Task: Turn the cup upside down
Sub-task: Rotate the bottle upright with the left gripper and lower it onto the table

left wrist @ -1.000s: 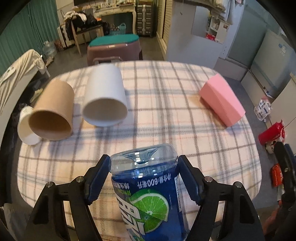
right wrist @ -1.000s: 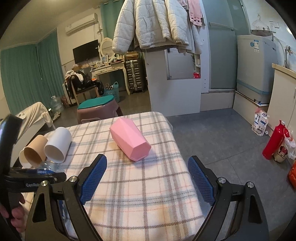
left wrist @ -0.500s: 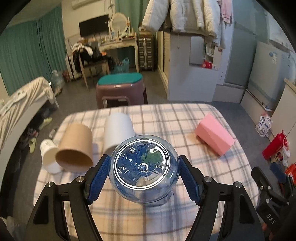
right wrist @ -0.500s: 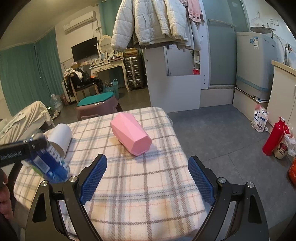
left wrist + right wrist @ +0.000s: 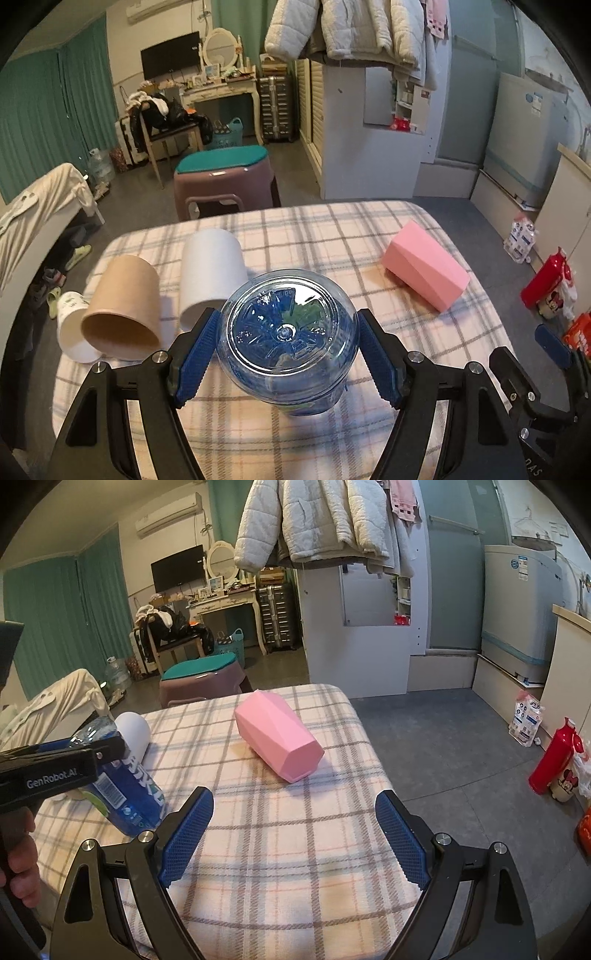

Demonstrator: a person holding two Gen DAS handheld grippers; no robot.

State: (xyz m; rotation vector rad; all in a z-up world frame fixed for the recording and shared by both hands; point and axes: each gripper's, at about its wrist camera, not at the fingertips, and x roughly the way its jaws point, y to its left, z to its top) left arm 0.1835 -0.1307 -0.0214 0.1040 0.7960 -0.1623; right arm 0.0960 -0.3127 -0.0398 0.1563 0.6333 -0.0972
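My left gripper (image 5: 286,349) is shut on a clear blue bottle cup (image 5: 288,332) with a lime label, its base facing the camera. In the right wrist view the cup (image 5: 122,779) is tilted, its lower end close to the plaid table (image 5: 295,849). My right gripper (image 5: 295,834) is open and empty above the table's near edge. A pink faceted cup (image 5: 277,738) lies on its side, also in the left wrist view (image 5: 424,273). A white cup (image 5: 212,266) and a brown paper cup (image 5: 122,314) lie on their sides at left.
Another white cup (image 5: 72,332) lies behind the brown one at the table's left edge. A purple stool (image 5: 225,184) stands beyond the table. A red bottle (image 5: 554,757) and bags stand on the floor at right.
My left gripper has turned the blue cup over, from its side view to base toward the camera, and brought it lower toward the table. The right gripper has stayed open and nearly still.
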